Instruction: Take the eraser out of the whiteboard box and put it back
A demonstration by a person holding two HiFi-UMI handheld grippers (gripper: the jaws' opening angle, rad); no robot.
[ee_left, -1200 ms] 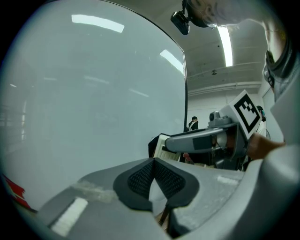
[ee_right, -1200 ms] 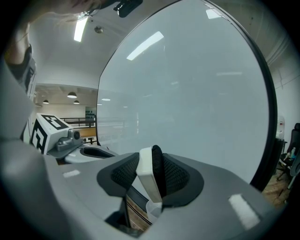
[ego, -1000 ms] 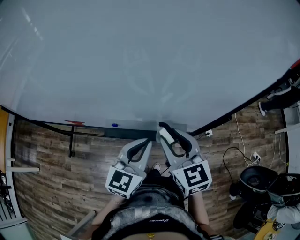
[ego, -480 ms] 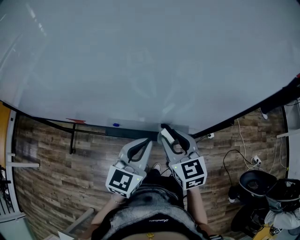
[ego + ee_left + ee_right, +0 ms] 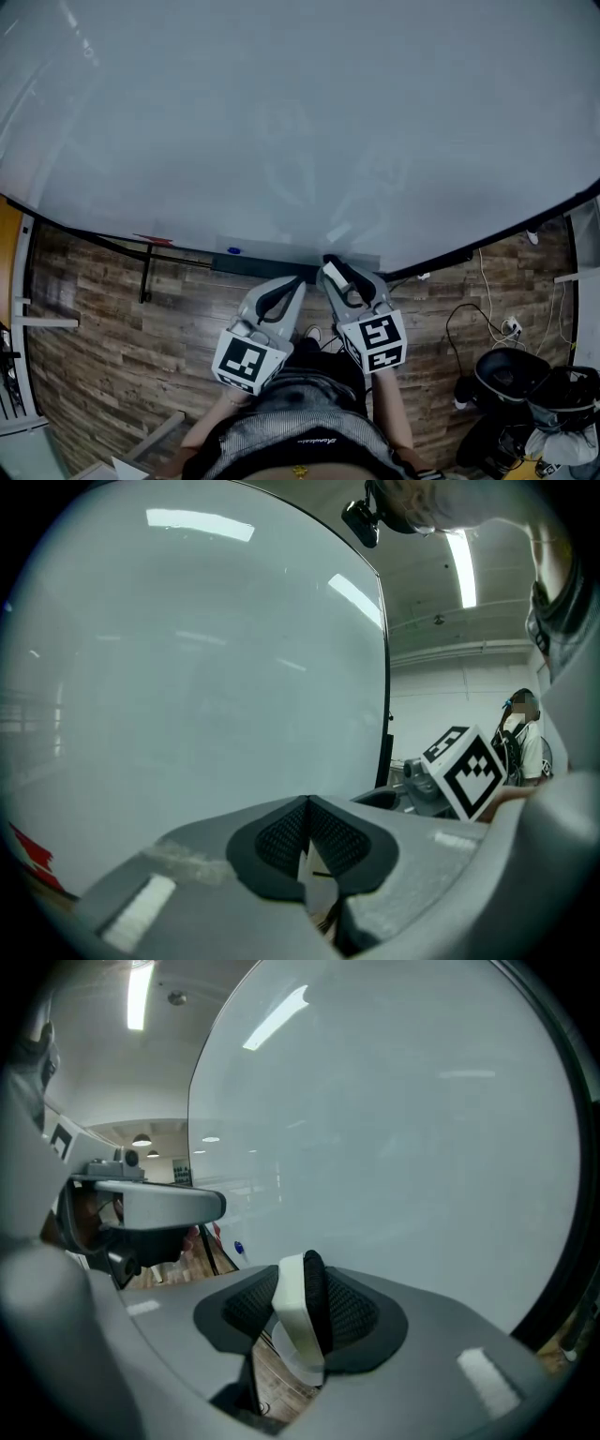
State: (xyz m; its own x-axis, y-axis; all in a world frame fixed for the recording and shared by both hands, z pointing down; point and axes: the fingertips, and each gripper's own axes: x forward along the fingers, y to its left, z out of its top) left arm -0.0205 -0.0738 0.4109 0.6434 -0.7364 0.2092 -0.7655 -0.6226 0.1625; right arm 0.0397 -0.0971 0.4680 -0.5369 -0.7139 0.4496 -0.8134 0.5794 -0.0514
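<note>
Whiteboard (image 5: 300, 122) stands far, across the whole view. Box (image 5: 262, 265) sits along its lower edge, centre. Left gripper (image 5: 299, 279) and right gripper (image 5: 329, 265) lie side by side just near of the box. Eraser (image 5: 292, 1312) sits between the right gripper's jaws. Bin (image 5: 511, 370) stands on floor (image 5: 112, 328), near right

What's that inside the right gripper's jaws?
An eraser, white-backed with black felt, clamped between the jaws of the right gripper. Its lower end is hidden behind the gripper's body.
</note>
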